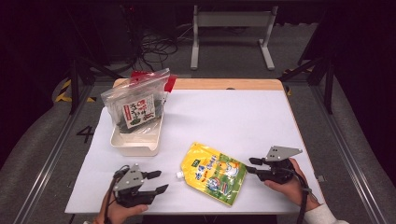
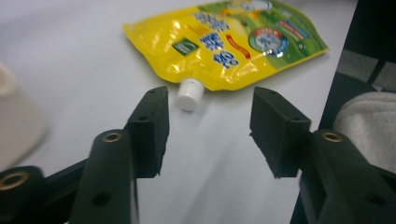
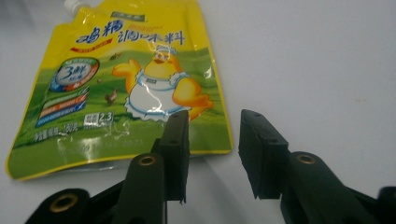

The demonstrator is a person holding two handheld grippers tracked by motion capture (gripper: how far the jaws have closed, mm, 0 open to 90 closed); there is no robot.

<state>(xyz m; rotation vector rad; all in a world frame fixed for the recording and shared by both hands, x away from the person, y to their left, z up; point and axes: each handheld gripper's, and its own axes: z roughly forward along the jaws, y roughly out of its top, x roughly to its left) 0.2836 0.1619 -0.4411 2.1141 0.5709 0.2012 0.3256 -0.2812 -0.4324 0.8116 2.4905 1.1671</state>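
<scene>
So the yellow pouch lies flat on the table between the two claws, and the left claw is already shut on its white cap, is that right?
Not quite. The left claw is open, its jaws standing apart with the white cap a little beyond them, untouched, as the left gripper view shows. The rest holds: the yellow pouch lies flat on the table between the two claws.

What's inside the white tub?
A clear zip bag with a red top stands in the white tub, leaning on its back wall. Dark stuff and a label show through. The tub's floor under the bag is hidden.
</scene>
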